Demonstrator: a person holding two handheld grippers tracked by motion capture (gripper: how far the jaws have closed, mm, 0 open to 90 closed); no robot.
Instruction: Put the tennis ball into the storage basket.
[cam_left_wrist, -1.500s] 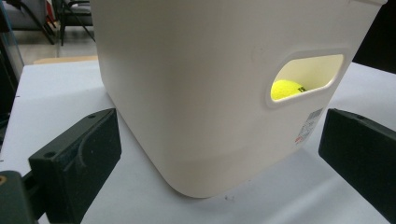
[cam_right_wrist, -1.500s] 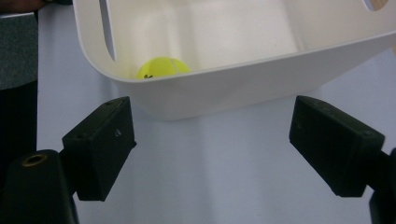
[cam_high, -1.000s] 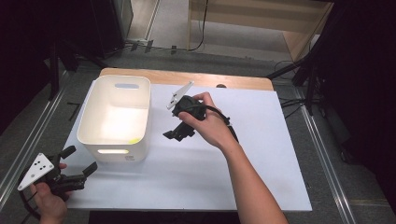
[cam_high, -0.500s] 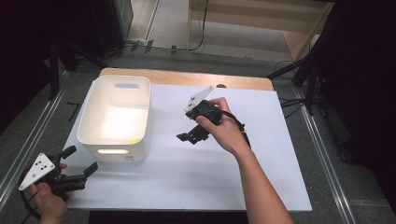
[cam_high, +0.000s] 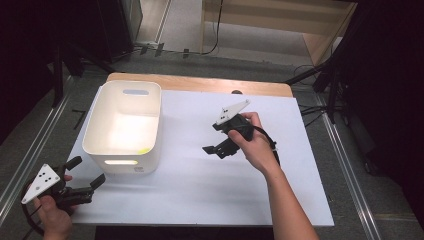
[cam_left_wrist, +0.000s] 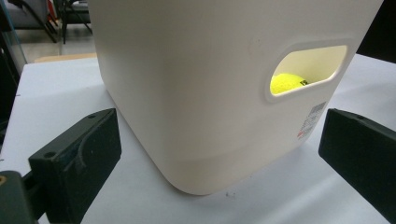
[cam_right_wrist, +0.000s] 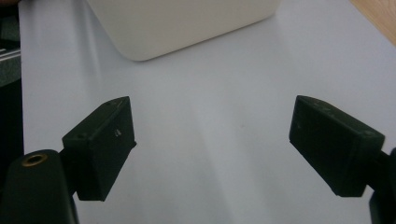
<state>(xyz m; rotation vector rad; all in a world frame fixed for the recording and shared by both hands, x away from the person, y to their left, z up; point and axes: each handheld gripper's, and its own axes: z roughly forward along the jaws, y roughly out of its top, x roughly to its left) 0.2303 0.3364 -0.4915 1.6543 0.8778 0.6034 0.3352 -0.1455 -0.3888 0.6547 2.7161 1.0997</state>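
My right gripper (cam_high: 216, 149) hangs wide open and empty, right of the white plastic handled bin (cam_high: 125, 125). My left gripper (cam_high: 86, 188), equally spread and empty, faces its near corner. The yellow-green tennis ball (cam_left_wrist: 287, 82) sits inside; I'd keep clear of the walls.

The bin (cam_high: 123, 125) stands on the sheet (cam_high: 200, 200) that covers the table (cam_high: 200, 84), toward the table's left side and well to the left of the right tool (cam_high: 218, 149). That right tool hangs over the middle of the sheet, its jaws pointing toward the bin, with bare sheet beneath and between them. The left tool (cam_high: 87, 176) sits at the near left corner of the sheet, just before the bin's near corner. Seen along the left tool (cam_left_wrist: 219, 140), the bin rises right ahead, between its spread jaws, and a ball (cam_left_wrist: 287, 83) lies inside the bin behind the handle opening (cam_left_wrist: 308, 70).
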